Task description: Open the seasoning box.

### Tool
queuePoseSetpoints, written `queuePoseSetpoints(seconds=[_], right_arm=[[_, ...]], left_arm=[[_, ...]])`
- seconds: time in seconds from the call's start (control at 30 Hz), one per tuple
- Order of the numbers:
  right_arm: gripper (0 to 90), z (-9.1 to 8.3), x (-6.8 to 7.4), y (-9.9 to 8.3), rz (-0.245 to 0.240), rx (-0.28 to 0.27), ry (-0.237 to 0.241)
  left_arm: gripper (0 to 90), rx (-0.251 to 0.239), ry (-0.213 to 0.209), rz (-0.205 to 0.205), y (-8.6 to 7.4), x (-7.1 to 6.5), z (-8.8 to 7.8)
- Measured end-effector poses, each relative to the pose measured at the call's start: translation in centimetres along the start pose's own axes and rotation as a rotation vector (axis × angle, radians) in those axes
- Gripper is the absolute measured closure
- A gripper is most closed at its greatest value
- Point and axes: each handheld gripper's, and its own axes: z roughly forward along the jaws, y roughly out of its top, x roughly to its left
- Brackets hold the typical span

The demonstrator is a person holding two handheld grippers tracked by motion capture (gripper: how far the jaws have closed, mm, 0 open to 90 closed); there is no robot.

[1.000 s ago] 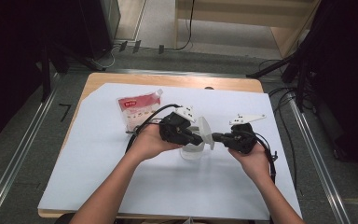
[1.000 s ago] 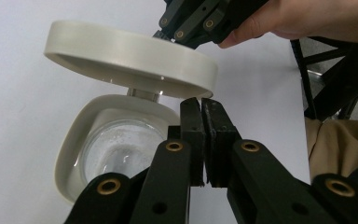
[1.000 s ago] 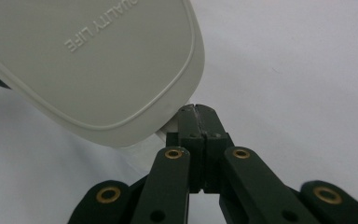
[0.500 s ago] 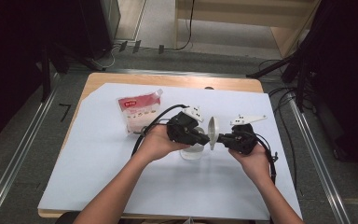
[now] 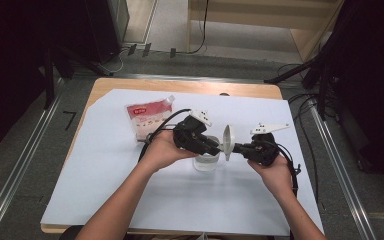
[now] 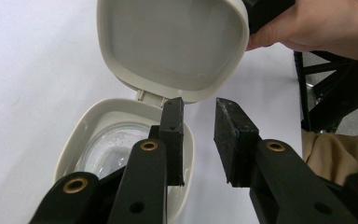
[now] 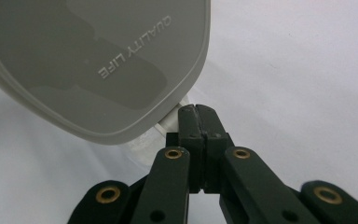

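High view first: the small clear jar (image 5: pixel 206 161) sits mid-table on the white sheet (image 5: pixel 105 190), just in front of the red-and-white pouch (image 5: pixel 147 119). My left gripper (image 5: pixel 215 148) is at the jar's top and my right gripper (image 5: pixel 236 148) comes in from the other side. The hinged lid (image 5: pixel 227 142) stands upright between them.

Left gripper view: the jaws have just been opening and now stand a narrow gap apart with nothing pinched. One pad hangs over the jar's beige rim (image 6: pixel 72 140), the other is off to the side. The lid's (image 6: pixel 172 46) hollow inside faces me, flipped up on its hinge (image 6: pixel 145 95). Through the mouth I see the clear glass body and maybe a little white grainy residue, otherwise it looks about empty.

Right gripper view: the jaws are fully together right at the hinge tab (image 7: pixel 170 122), below the lid's outer face (image 7: pixel 93 60). I can't tell if they're actually nipping the tab or just resting beside it.

What worries me: if that's my only hold, the lid could flop shut once I move. A sideways tug on the hinge could also tip the light jar, or drag it over the sheet, since the left isn't steadying it.
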Motion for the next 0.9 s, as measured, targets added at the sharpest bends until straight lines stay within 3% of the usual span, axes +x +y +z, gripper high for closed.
queuePoseSetpoints(seconds=[0.3, 0.43, 0.53, 0.67, 0.9], right_arm=[[80.8, -0.7, -0.2, -0.4, -0.003, -0.016, 0.011], [76.9, -1.1, -0.3, -0.5, 0.004, -0.033, 0.016], [72.8, -1.5, -0.2, -0.5, 0.002, -0.048, 0.028], [65.8, -1.8, 0.1, -0.7, -0.015, -0.056, 0.041], [53.9, -2.1, 0.2, -1.1, -0.037, -0.064, 0.038]], left_arm=[[69.3, -0.027, 0.018, -0.025, -0.8, 0.5, -1.6], [61.8, -0.030, 0.054, -0.040, -1.1, 0.7, -2.3], [50.4, -0.030, 0.062, -0.071, -1.3, 1.1, -2.8], [46.0, -0.034, 0.046, -0.097, -1.7, 1.3, -3.5], [42.9, -0.028, 0.098, -0.100, -2.5, 1.2, -5.0]])
